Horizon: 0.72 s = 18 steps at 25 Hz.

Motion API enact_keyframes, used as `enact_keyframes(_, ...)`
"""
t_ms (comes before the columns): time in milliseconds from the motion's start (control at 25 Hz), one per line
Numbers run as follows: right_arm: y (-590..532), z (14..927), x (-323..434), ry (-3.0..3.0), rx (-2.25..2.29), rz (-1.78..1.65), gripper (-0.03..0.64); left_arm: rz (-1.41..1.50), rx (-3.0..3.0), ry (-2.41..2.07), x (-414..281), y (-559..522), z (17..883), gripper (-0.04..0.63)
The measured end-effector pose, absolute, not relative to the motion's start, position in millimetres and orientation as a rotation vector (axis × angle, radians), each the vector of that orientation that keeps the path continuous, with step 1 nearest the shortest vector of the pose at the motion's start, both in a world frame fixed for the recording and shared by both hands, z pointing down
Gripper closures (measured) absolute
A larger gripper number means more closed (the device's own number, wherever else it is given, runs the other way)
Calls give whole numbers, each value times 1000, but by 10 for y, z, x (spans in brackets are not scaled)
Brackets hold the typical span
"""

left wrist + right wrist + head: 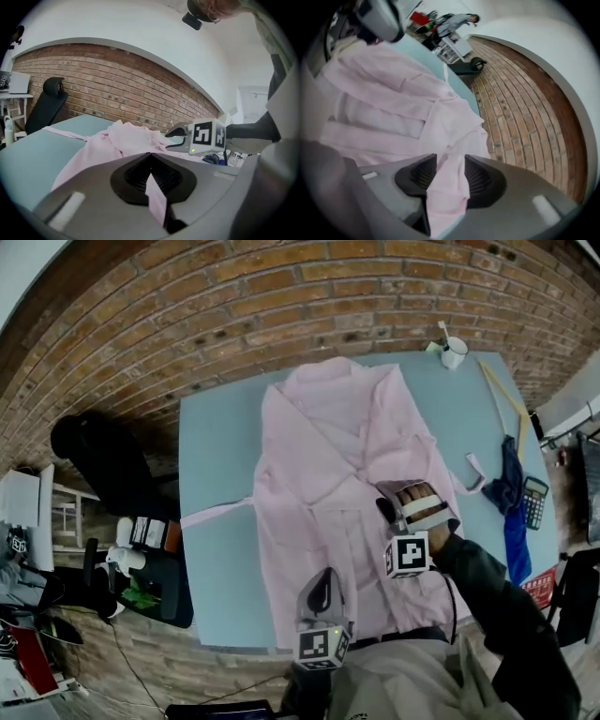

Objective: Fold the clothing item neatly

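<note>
A pale pink garment point(347, 493) lies spread on the blue-grey table point(216, 446), its front panels folded in and a collar at the far end. My left gripper point(323, 579) hovers at the garment's near hem and is shut on a fold of pink fabric point(157, 197); in its own view the left gripper point(151, 157) has the cloth pinched between closed jaws. My right gripper point(386, 502) is over the garment's right side. In its own view the right gripper point(450, 161) has its jaws apart, with loose pink fabric point(445, 197) lying in the gap.
A white mug point(454, 352) stands at the table's far right corner, with a wooden stick point(502, 390) beside it. A blue cloth point(511, 512) and a calculator point(535, 501) lie at the right edge. A pink strap point(216, 512) trails left. A black chair point(103, 460) stands left of the table.
</note>
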State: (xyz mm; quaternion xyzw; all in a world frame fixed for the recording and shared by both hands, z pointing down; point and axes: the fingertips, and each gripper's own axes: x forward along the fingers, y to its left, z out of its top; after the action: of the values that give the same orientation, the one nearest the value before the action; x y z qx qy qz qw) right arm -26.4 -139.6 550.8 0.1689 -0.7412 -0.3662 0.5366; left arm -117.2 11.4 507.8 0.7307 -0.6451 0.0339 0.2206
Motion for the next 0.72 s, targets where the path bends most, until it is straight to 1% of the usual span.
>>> enact_keyframes(160, -925, 5298, -97, -2066, 611, -450, 431, 174, 1942, -1790, -1547, 456, 5302, 588)
enact_keyframes(240, -718, 5175, 48, -2178, 725, -312, 437, 222, 1901, -1807, -1664, 592, 5404, 588)
enact_keyframes(320, -594, 5035, 245, -2310, 912, -180, 542, 220, 1872, -1843, -1690, 609, 5414, 588)
enact_keyframes(360, -533, 4989, 347, -2380, 1007, -75, 609, 201, 1870, -1860, -1665, 586, 5381, 588)
enact_keyframes(480, -323, 5031, 631, -2459, 1140, 196, 615, 165, 1916, -1878, -1481, 542, 5231, 588)
enact_keyframes(600, -150, 5120, 897, -2435, 1168, 250, 615, 157, 1940, -1874, -1299, 628, 5181, 588)
enact_keyframes(720, 93, 5192, 1304, -2426, 1235, 314, 615, 190, 1889, -1879, -1255, 894, 5313, 588)
